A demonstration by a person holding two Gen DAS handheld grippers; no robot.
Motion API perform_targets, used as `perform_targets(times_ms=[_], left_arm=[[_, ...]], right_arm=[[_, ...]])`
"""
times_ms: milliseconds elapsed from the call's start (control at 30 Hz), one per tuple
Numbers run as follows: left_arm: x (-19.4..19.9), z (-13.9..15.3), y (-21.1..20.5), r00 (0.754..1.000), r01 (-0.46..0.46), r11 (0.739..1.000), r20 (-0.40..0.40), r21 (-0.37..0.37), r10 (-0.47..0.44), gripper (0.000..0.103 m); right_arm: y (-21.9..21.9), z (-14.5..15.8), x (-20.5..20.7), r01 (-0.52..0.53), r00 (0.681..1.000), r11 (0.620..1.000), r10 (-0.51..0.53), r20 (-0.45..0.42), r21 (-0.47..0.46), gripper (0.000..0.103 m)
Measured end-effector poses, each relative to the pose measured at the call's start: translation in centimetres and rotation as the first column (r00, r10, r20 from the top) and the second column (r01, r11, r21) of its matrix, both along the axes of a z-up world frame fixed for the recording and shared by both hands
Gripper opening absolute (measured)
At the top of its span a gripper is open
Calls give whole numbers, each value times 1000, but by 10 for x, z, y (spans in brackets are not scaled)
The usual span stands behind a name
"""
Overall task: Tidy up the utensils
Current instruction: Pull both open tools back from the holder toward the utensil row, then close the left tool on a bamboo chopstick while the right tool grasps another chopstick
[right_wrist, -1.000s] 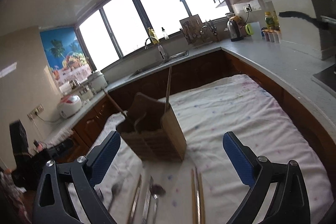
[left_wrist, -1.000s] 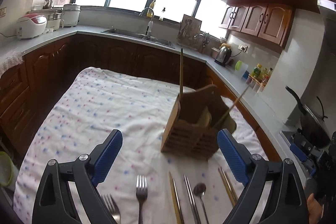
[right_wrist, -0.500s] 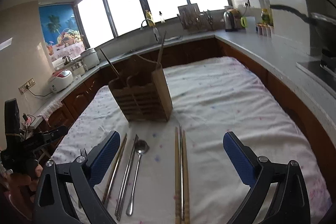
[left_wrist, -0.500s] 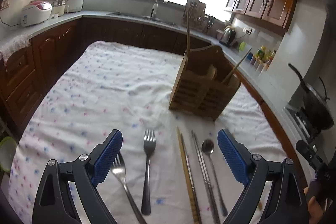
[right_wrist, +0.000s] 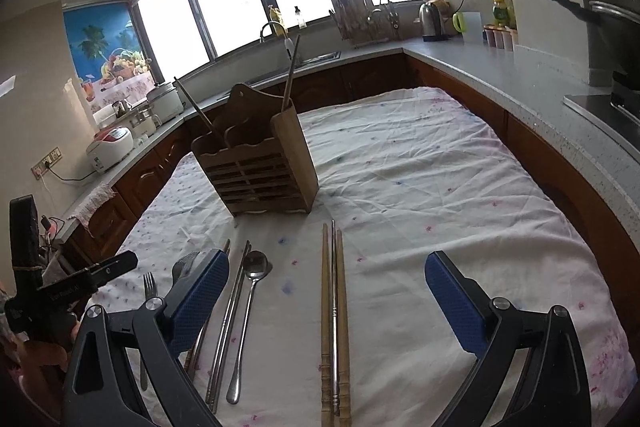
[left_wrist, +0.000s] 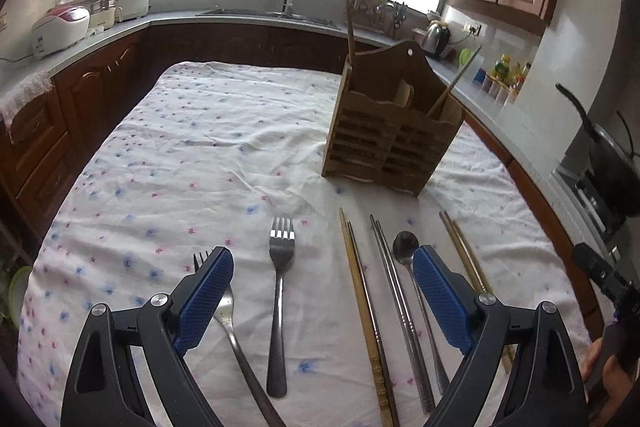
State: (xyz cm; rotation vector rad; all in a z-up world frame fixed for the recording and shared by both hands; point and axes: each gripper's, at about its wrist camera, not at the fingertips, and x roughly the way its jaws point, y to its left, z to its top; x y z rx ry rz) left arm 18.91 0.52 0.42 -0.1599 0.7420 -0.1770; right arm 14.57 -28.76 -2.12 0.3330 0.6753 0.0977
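Our left gripper (left_wrist: pixel 322 289) and right gripper (right_wrist: pixel 326 293) hover with fingers spread and empty over the cloth-covered table (left_wrist: pixel 192 147), their pads hiding parts of one fork (left_wrist: pixel 236 331) and the spoon (left_wrist: pixel 416 299). The forks, spoon and chopsticks (right_wrist: pixel 334 323) lie in a row before the wooden holder (right_wrist: pixel 260 167). We see two sticks standing in it; the rest of its contents are hard to make out.

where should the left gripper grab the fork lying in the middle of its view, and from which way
Grip the fork at mid-handle, coming down from above with the open left gripper straddling it crosswise. It lies flat on the tablecloth, tines toward the wooden holder, so the thin handle offers only its narrow sides. A second fork lies close to its left, so keep that finger tight in.
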Motion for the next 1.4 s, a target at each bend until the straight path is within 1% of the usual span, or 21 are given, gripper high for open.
perform_targets(times_ms=[67, 133, 200, 267, 300, 367, 400, 433, 467, 500, 667, 733, 767, 833, 900, 967, 1100, 1133, 1200, 1267, 1400], left_arm=[[7, -4, -4, 1000, 6, 1000, -15, 15, -5, 88], [15, -7, -11, 999, 20, 999, -34, 30, -19, 81], [20, -8, -16, 998, 38, 999, -46, 29, -36, 76], [24, -10, -21, 997, 61, 998, -56, 23, -59, 74], [27, -12, -23, 996, 68, 997, -60, 27, -66, 72], [35, -16, -26, 994, 76, 997, -77, 34, -73, 65], [40, -19, -28, 993, 80, 996, -90, 37, -76, 60], [45, -22, -30, 991, 86, 995, -106, 42, -81, 52], [50, -26, -32, 989, 89, 995, -123, 51, -82, 49], [55, -29, -34, 987, 89, 994, -136, 57, -80, 45], [80, -42, -40, 981, 86, 993, -179, 81, -70, 43], [89, -46, -43, 979, 87, 992, -194, 92, -68, 41], [93, -49, -47, 977, 89, 991, -200, 98, -68, 41], [101, -55, -50, 974, 90, 989, -215, 113, -64, 40], [109, -61, -53, 970, 95, 988, -233, 120, -65, 38], [116, -67, -56, 967, 98, 987, -248, 127, -64, 37], [125, -77, -60, 960, 111, 984, -270, 136, -71, 37], [125, -77, -60, 962, 113, 984, -264, 141, -73, 37], [127, -78, -60, 963, 116, 982, -259, 147, -75, 37], [130, -80, -58, 961, 116, 984, -264, 138, -76, 37], [133, -81, -55, 958, 133, 982, -272, 137, -92, 38]], right_arm=[[-1, -3, 4, 2, 1000, 1000, -2, -11, -3, 99], [-3, -7, 9, 4, 1000, 1000, -5, -29, -4, 99], [-4, -10, 13, 2, 999, 1000, -2, -41, -1, 97], [-4, -13, 16, -1, 999, 1000, 1, -52, 2, 89], [-5, -16, 20, -6, 998, 1000, 6, -63, 7, 86], [-4, -20, 25, -10, 996, 1000, 11, -85, 7, 70], [-4, -24, 30, -17, 994, 1000, 18, -105, 8, 66], [-4, -27, 33, -21, 993, 1000, 22, -117, 11, 60], [-3, -31, 37, -27, 991, 1000, 29, -132, 13, 56], [-2, -34, 41, -34, 989, 999, 35, -147, 12, 54], [5, -53, 61, -62, 975, 998, 57, -213, -16, 43], [8, -60, 69, -69, 971, 997, 60, -233, -29, 40], [8, -62, 73, -72, 968, 997, 61, -242, -35, 35], [12, -68, 81, -86, 961, 995, 69, -267, -54, 31], [15, -73, 87, -102, 955, 992, 78, -287, -68, 29], [18, -78, 91, -119, 948, 990, 89, -306, -80, 24], [25, -82, 98, -144, 942, 981, 96, -323, -129, 21], [27, -83, 99, -154, 939, 979, 104, -328, -131, 21], [30, -84, 101, -162, 938, 973, 101, -332, -165, 19], [30, -84, 103, -164, 937, 968, 93, -337, -189, 12], [23, -84, 109, -160, 934, 973, 94, -346, -168, 11]])
